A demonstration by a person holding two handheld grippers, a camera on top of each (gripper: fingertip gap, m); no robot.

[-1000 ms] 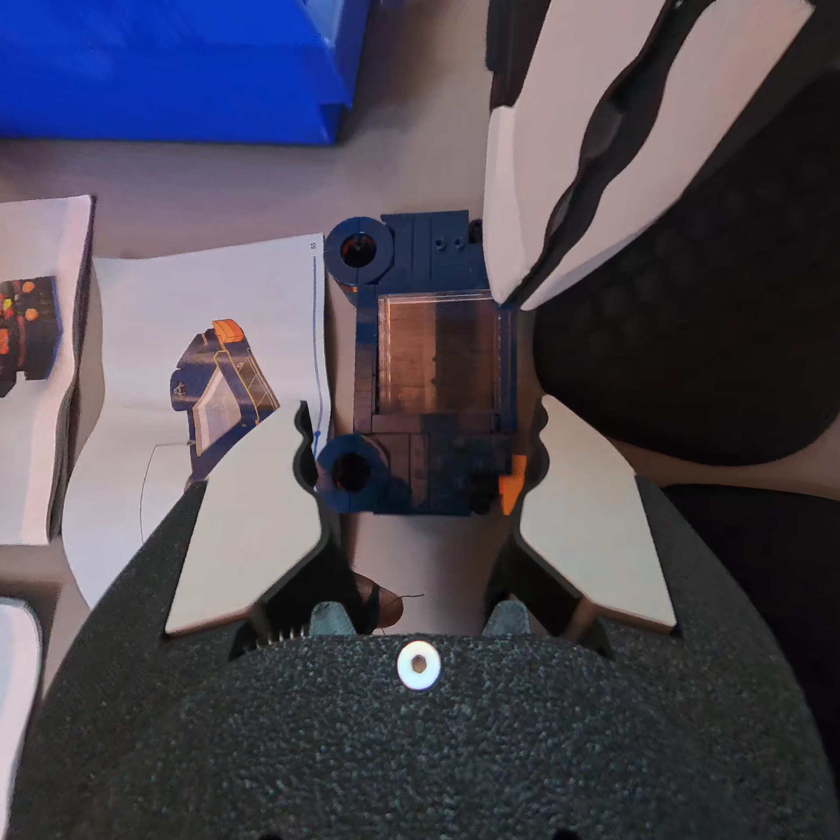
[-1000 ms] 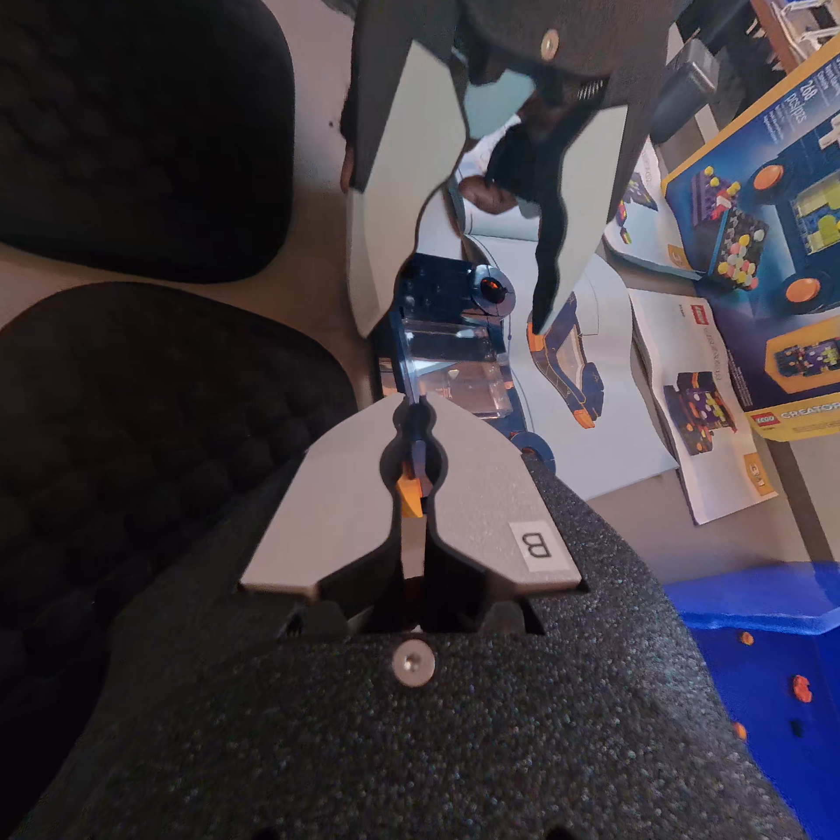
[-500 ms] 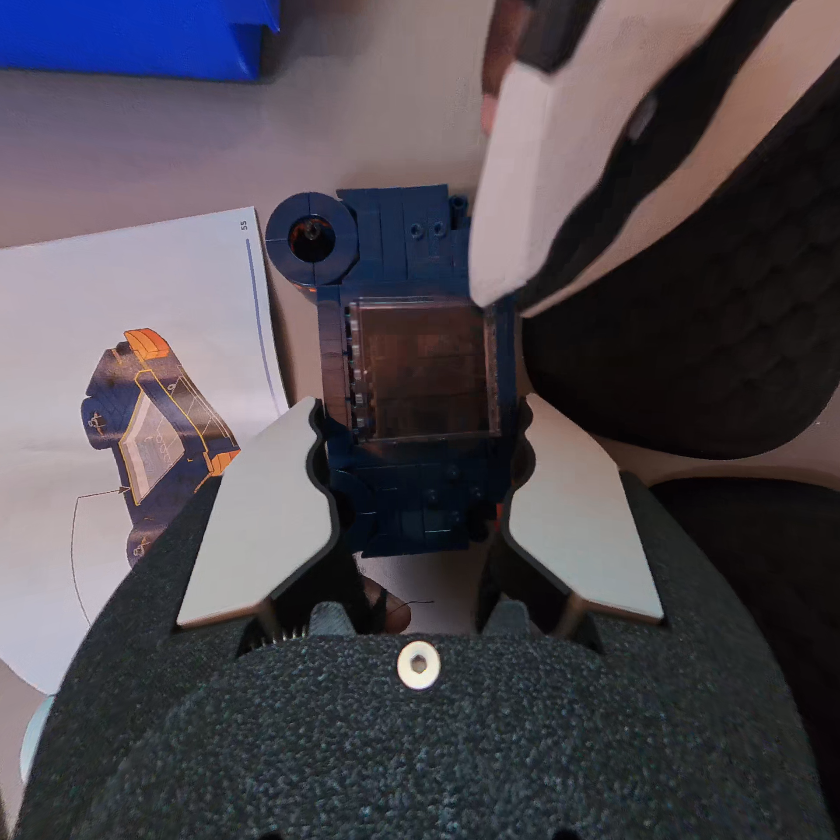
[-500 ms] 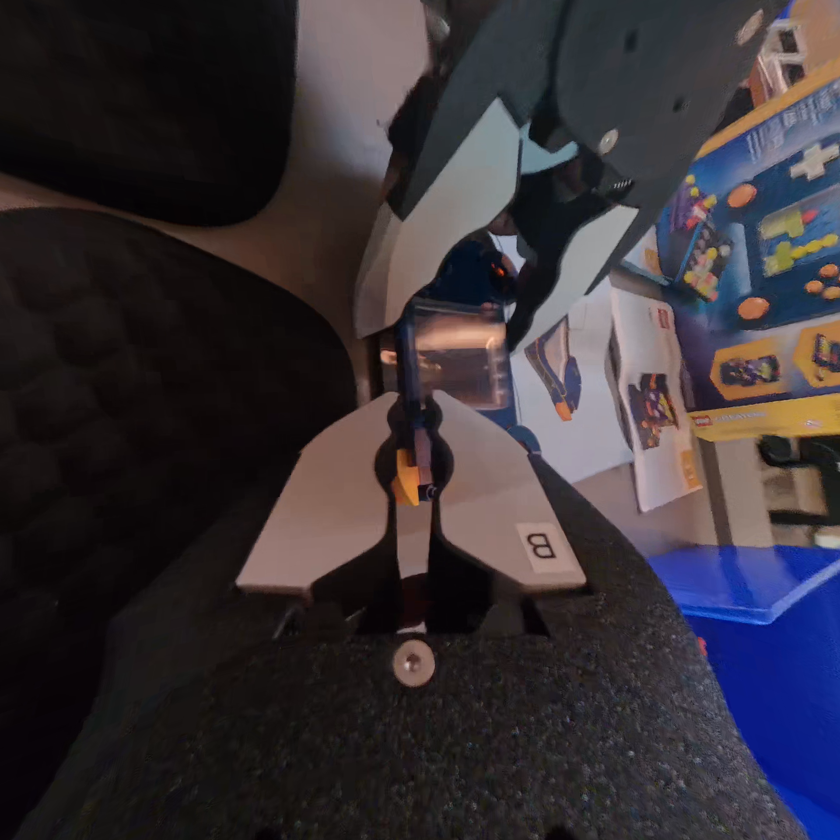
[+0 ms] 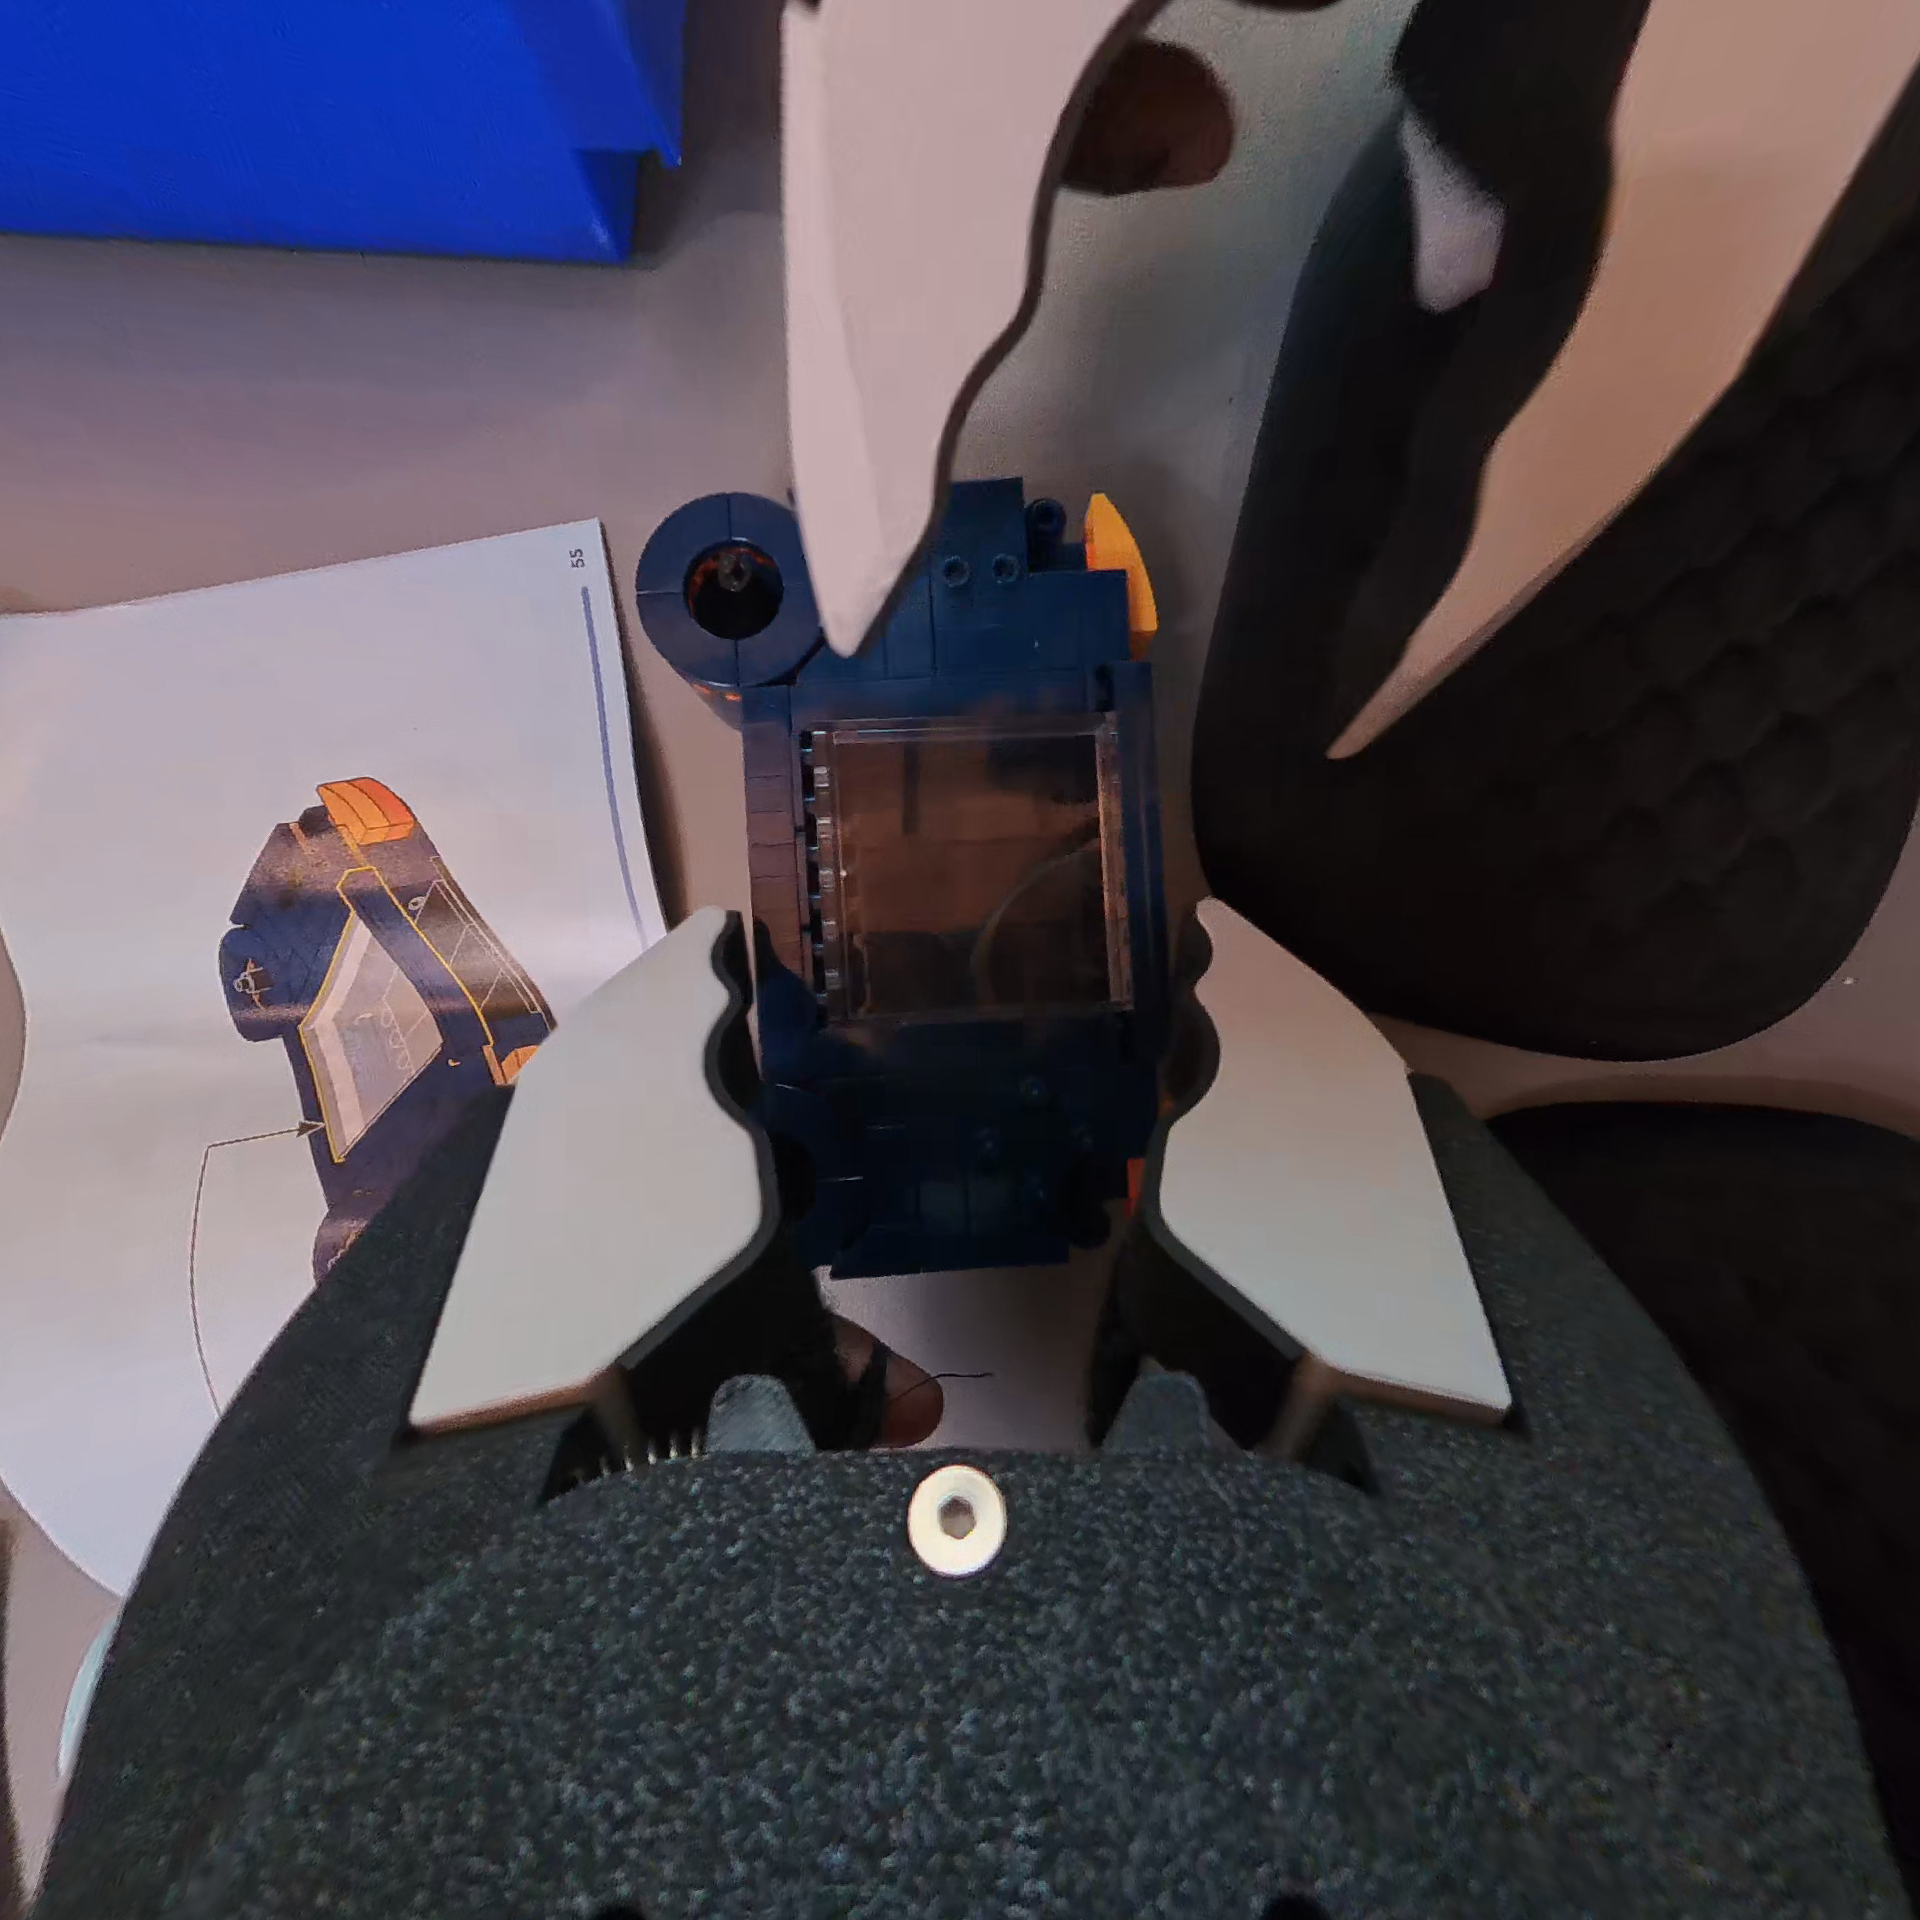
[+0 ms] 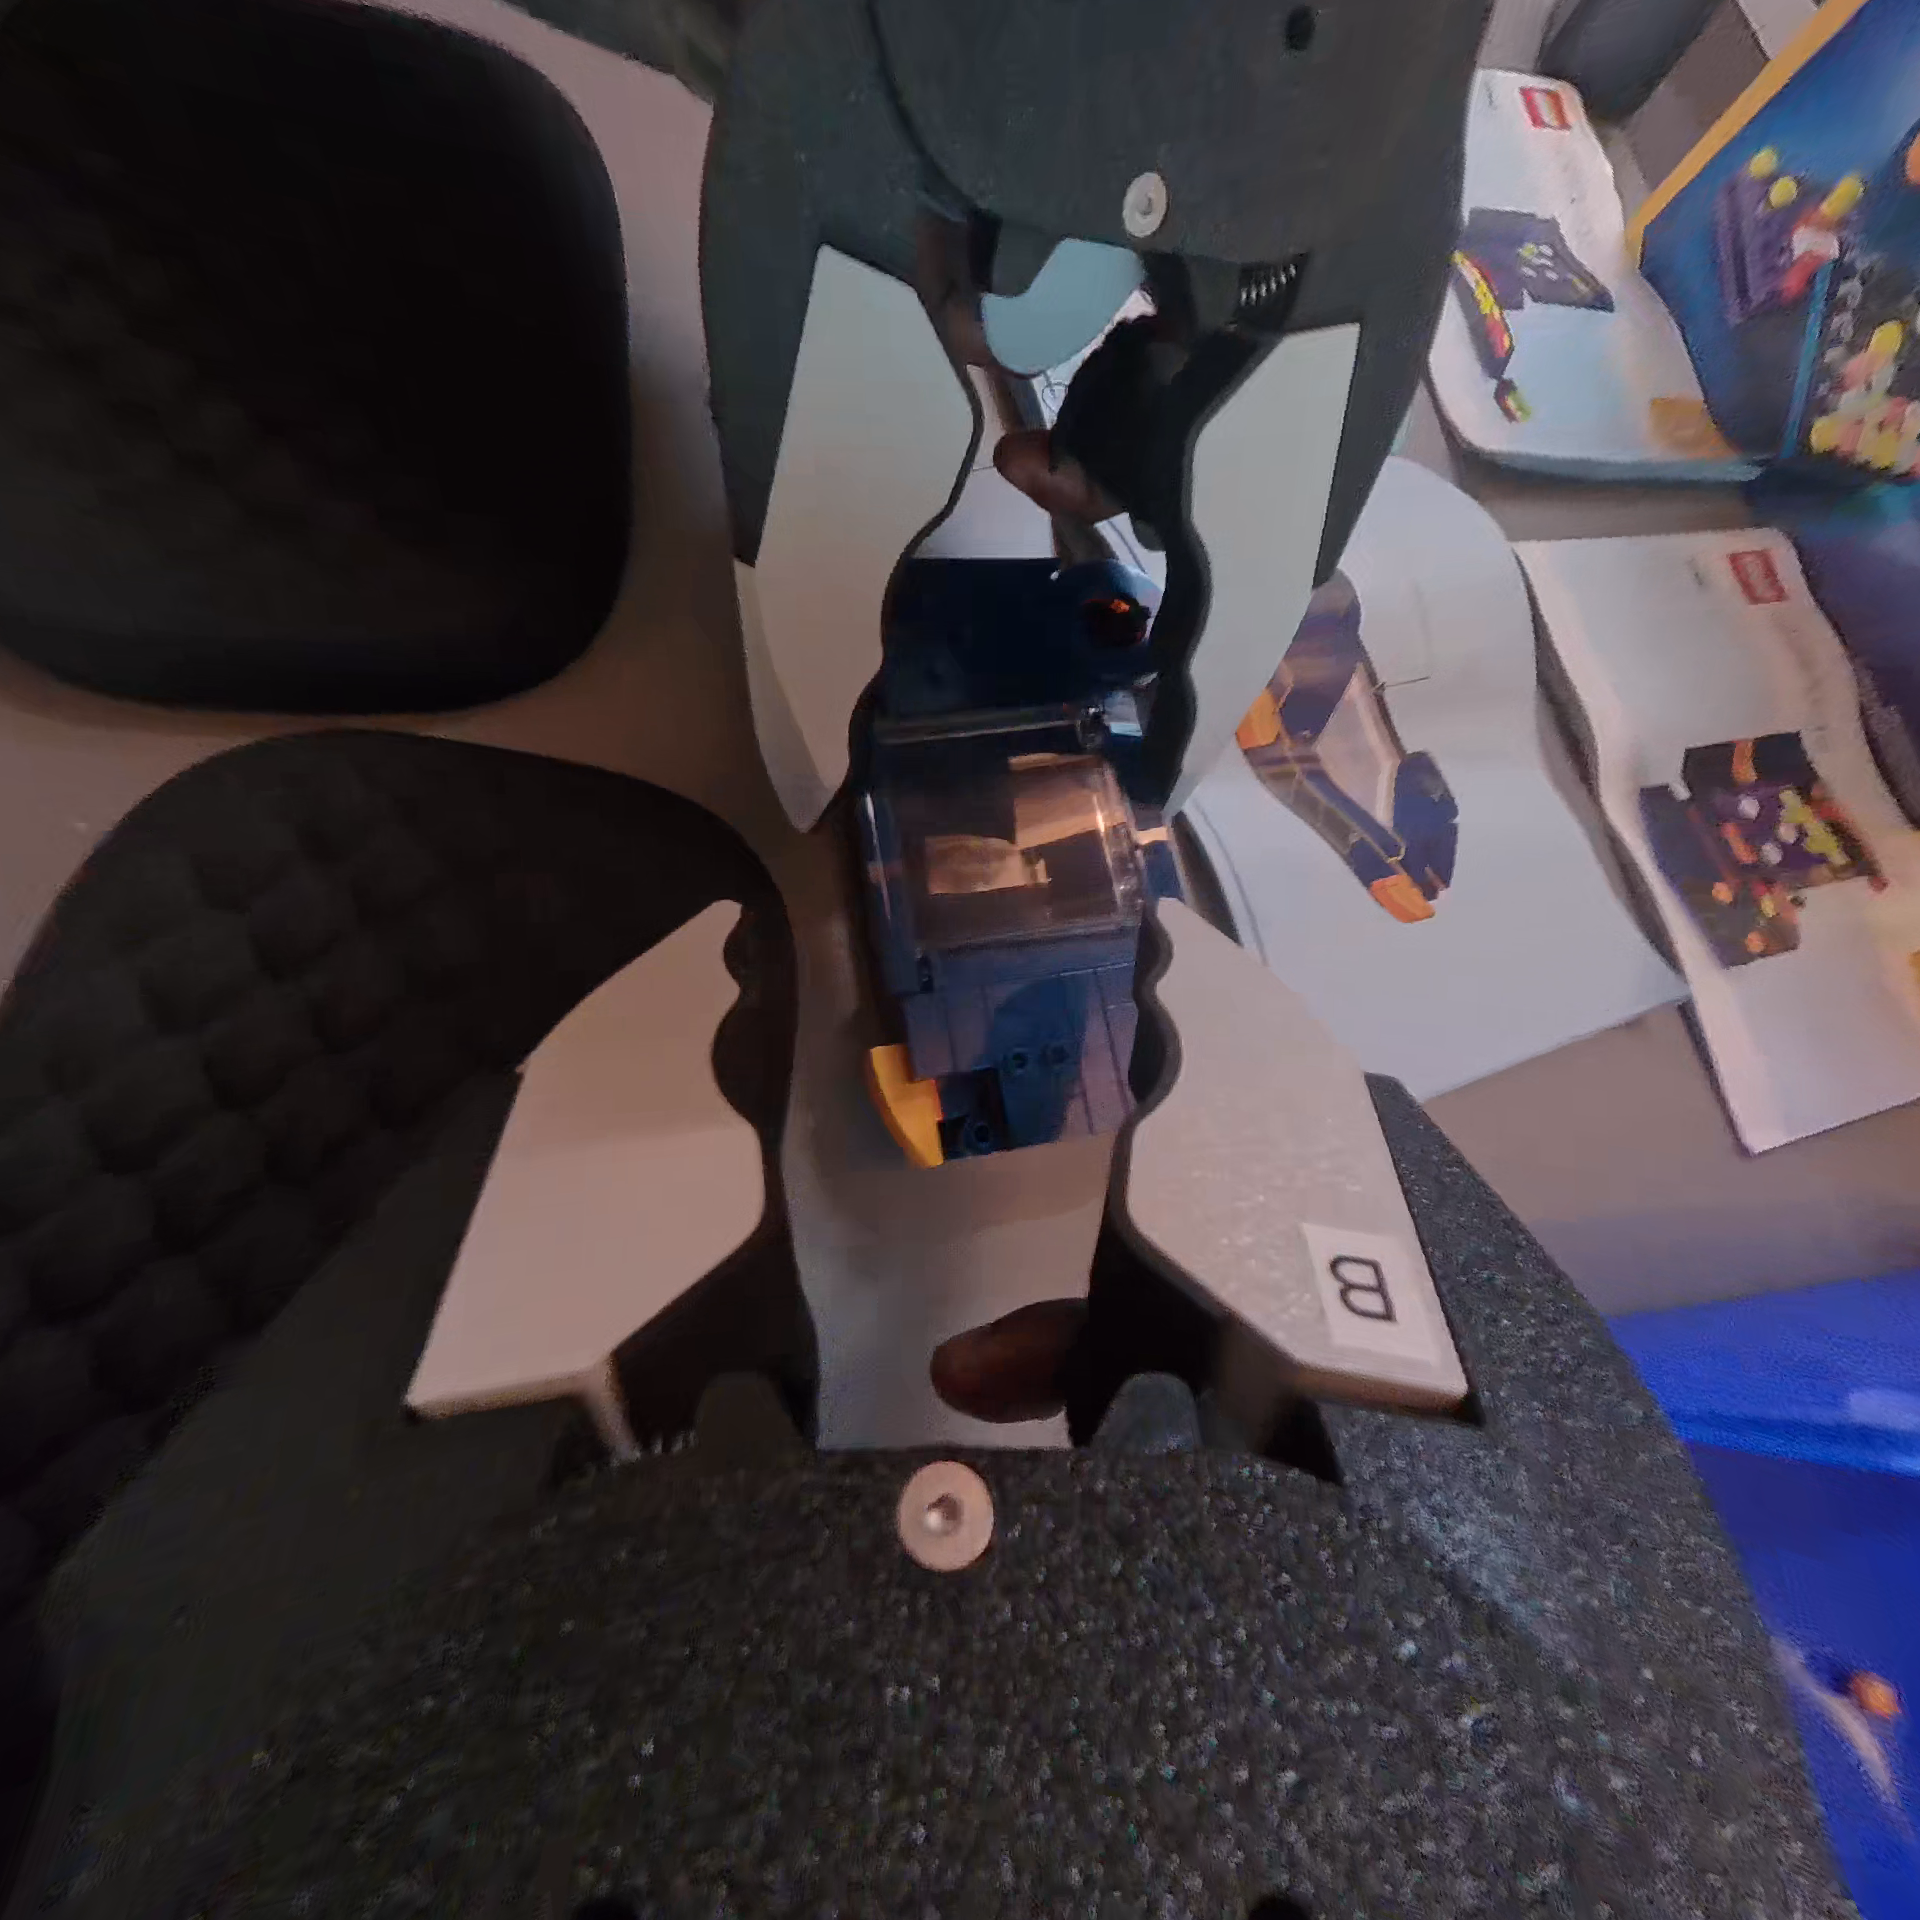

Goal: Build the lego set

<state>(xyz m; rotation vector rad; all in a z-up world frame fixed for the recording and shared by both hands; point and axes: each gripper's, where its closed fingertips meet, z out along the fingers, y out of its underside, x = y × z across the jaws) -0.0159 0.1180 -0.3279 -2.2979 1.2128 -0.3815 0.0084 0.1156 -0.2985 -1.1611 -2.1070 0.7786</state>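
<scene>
Dark-blue brick model with clear square window panel (image 5: 961, 935) on beige tabletop (image 5: 364, 395), beside open instruction booklet page (image 5: 312, 831). Left gripper (image 5: 961, 935) clamped across model's near end, likely bracing it for part fitting. Right gripper (image 6: 940, 914) spread apart, empty, straddling far end where small orange curved brick (image 6: 902, 1101) sits on the corner. Seating of orange piece: cannot tell from either view. Model's underside hidden; near wheel masked by left finger. Blue parts bin (image 5: 312, 114) cut off by frame edge.
</scene>
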